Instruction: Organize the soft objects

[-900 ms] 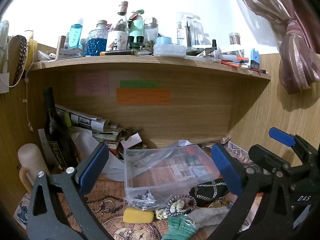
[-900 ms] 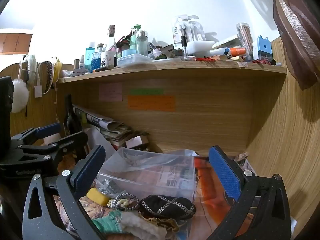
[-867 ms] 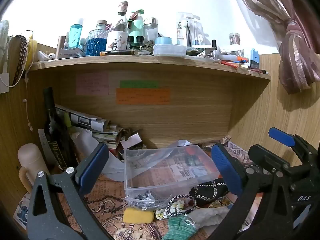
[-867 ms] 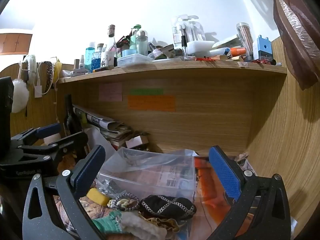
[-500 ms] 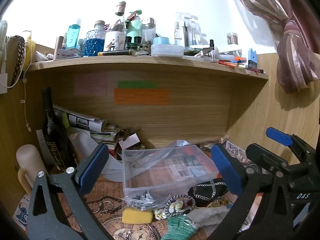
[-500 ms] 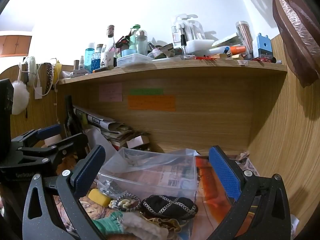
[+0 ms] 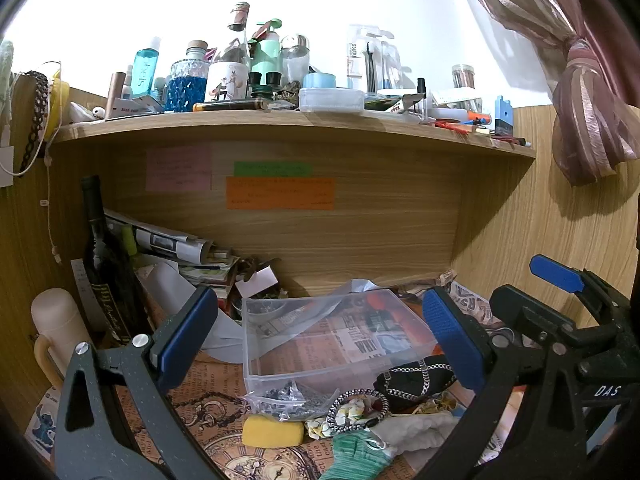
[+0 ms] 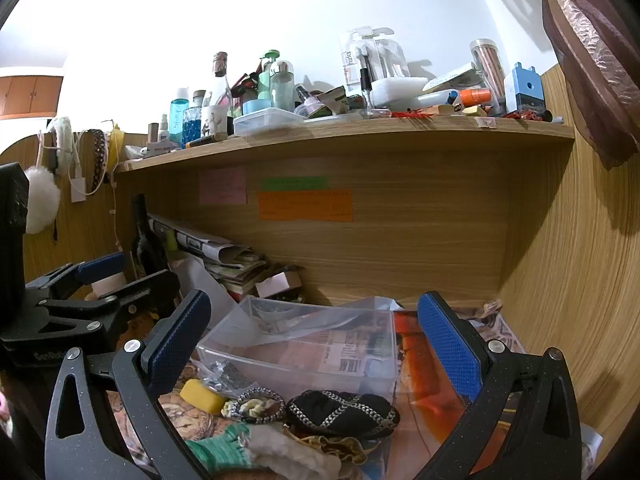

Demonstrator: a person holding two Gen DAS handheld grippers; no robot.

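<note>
A clear plastic bin point(image 7: 332, 340) stands on the desk under the shelf; it also shows in the right wrist view point(image 8: 304, 350). In front of it lies a heap of soft things: a yellow sponge point(image 7: 273, 431) point(image 8: 202, 396), a black pouch with silver trim point(image 7: 416, 378) point(image 8: 344, 408), a scrunchie point(image 7: 358, 406) point(image 8: 256, 406) and a green-and-white glove point(image 7: 360, 456) point(image 8: 260, 450). My left gripper point(image 7: 320, 334) is open and empty above the heap. My right gripper point(image 8: 314, 340) is open and empty, to its right.
A small bag of metal bits point(image 7: 286, 398) leans on the bin's front. A dark bottle point(image 7: 106, 264), stacked papers point(image 7: 172, 244) and a beige mug point(image 7: 60, 332) crowd the left. The shelf point(image 7: 280, 120) above is full of bottles. Wooden walls close the back and right.
Both grippers have drifted slightly; the scene shifts a little left and down in view. Nothing was grasped or moved.
</note>
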